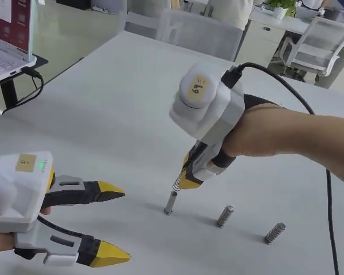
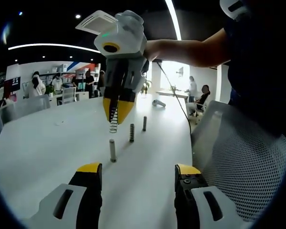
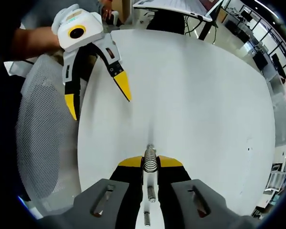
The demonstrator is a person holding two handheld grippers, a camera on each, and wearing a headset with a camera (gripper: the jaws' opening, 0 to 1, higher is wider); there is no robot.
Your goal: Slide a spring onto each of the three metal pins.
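Right gripper point(image 1: 188, 179) pinches 1 spring point(image 1: 177, 183) by its upper coils, just above the bare pin point(image 1: 170, 203). Judged light, flexible, easily crushed: hold gently. Left gripper point(image 1: 116, 224) is spread, empty.

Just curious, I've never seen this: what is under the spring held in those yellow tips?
A bare metal pin stands on the white table just below the spring, not yet inside it. The jaws of the right gripper cover the spring's top.

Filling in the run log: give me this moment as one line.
right gripper: shut on spring, held above bare pin | left gripper: open, off to the side | other pins: both carry springs
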